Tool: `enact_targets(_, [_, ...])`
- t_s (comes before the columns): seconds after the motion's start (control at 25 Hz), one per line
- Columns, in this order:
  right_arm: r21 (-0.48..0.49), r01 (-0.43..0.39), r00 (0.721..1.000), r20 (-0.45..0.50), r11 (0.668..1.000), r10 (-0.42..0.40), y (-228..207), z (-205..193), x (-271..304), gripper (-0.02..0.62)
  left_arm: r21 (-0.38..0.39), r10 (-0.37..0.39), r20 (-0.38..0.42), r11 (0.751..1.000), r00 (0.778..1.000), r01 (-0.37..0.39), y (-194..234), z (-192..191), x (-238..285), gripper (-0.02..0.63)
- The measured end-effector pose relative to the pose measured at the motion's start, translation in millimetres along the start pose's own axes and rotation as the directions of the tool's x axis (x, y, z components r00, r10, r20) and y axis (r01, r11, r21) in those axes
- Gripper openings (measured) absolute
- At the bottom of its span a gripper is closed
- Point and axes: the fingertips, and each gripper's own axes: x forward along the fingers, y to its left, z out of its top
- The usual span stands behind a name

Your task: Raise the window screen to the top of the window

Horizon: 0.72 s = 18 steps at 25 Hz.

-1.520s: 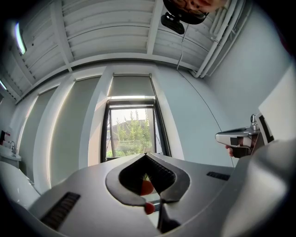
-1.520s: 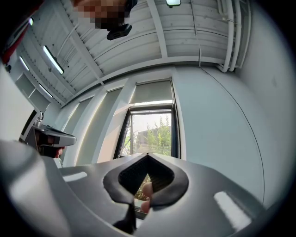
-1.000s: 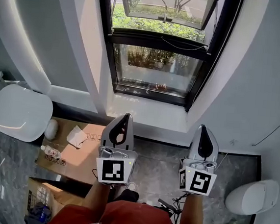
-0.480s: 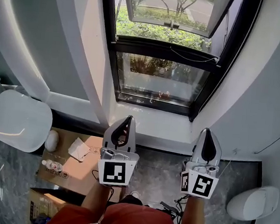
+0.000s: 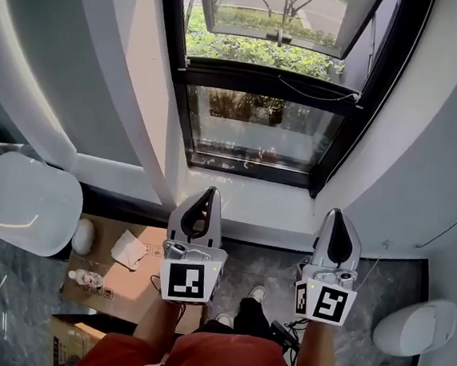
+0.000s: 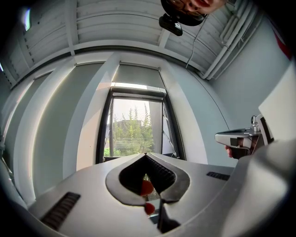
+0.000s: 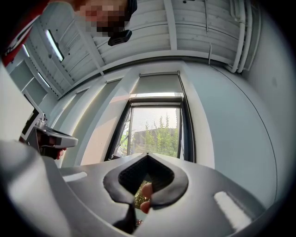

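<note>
We face the window [image 5: 258, 125], left claw [image 5: 208, 194] and right claw [image 5: 335, 216] both clenched, empty.
They hang near the sill [image 5: 266, 210]; a cardboard box [image 5: 124, 266] lies lower left.

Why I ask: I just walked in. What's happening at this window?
A person stands facing the window with a tool in each hand. The left tool and right tool are both shut and empty, pointed toward the window and touching nothing. A grey screen covers the window's upper part.

Modern room with tall window [image 5: 257, 133], cardboard boxes [image 5: 135, 278]
</note>
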Motion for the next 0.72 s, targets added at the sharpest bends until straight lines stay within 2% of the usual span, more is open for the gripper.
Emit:
enact_targets(0.4, [0.014,-0.016,1.000,0.007,1.000,0.016,-10.4,-24.1,41.9,0.009,0.018,0.009,-0.002,1.000,1.000,-0.009,1.4,-11.4,40.1,0.005])
enact_targets(0.72, [0.024,-0.030,1.000,0.003,0.999,0.030,-42.8,-48.2,105.7,0.009,0.037,0.026,0.000,0.999,1.000,-0.026,-4.1,-15.6,112.0,0.005])
